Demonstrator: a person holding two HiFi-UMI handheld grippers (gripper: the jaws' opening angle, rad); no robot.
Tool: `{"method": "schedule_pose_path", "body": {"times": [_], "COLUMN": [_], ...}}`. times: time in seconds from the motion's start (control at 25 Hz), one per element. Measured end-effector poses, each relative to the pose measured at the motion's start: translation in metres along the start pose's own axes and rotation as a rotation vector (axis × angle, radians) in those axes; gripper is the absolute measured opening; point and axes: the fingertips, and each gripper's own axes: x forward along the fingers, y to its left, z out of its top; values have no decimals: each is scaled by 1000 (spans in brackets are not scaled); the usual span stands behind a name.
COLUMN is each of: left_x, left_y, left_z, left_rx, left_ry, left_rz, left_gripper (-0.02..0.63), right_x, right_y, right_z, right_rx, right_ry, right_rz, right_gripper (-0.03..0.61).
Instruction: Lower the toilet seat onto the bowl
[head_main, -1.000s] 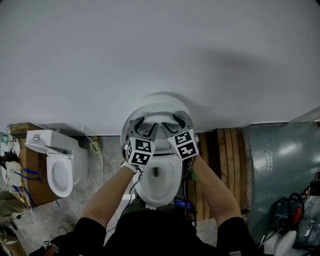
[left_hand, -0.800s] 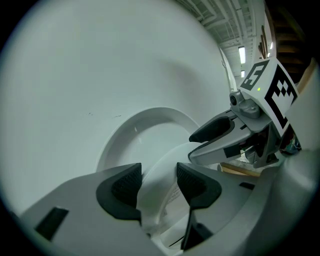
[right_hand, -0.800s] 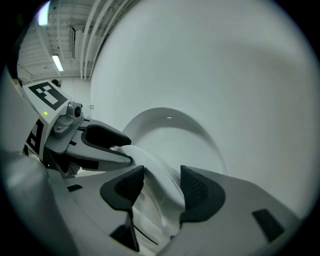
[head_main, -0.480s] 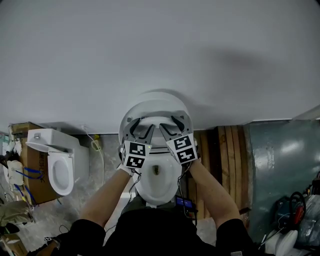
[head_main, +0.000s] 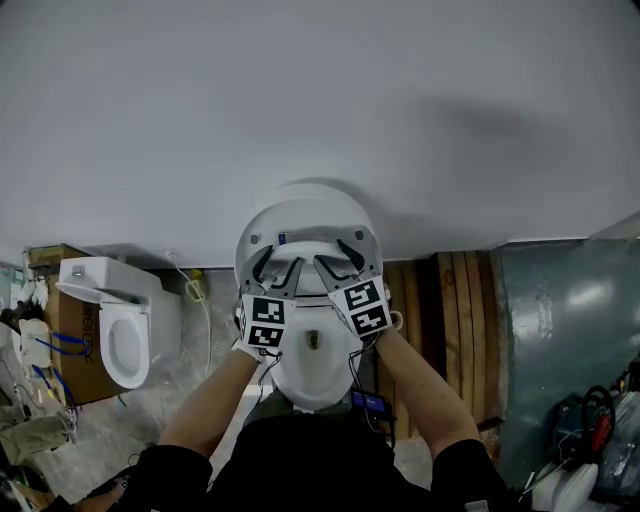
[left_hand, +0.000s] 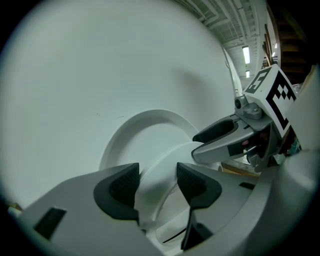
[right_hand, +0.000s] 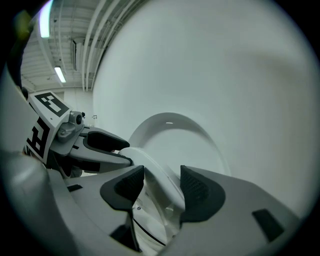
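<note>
Scene: person stands over a white toilet set against a pale wall (head_main: 300, 100), a gripper in each hand, seen steeply from above.
Seat: toilet seat (head_main: 310, 238) is tilted up off the bowl (head_main: 312, 365), underside and bumpers showing. Its free front edge is held in the air, with the lid (head_main: 320, 196) upright behind it near the wall.
Left gripper: left gripper (head_main: 281, 265) has its jaws clamped on the seat's rim just left of centre. The white rim fills the gap between the dark pads.
Right gripper: right gripper (head_main: 335, 258) has its jaws closed on the same rim just right of centre, close beside its partner.
Reason for the hold: a grip on either side of centre appears meant to share the weight. It should also keep the hinge from twisting, so the seat comes down level rather than dropping.
Stage: seemingly partway, as the seat leans between upright and flat and has not yet met the bowl.
Next move: likely a slow, matched descent of both hands toward the bowl's rim.
Risk: smooth plastic could slip from the pads and slam down.
Surroundings: second toilet (head_main: 115, 340) stands on the floor at left, beside a cardboard box (head_main: 62, 345).
</note>
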Motion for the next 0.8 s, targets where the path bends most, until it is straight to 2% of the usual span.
{"method": "schedule_pose_path", "body": {"times": [0.8], "left_x": [-41], "left_y": [-26], "left_z": [-7], "left_rx": [2], "left_ry": [59], "left_rz": [74], "left_gripper": [230], "right_x": [-42], "right_y": [17], "right_z": [-23], "right_rx": [9], "right_ry": [-32], "right_rz": [67], "right_gripper": [239]}}
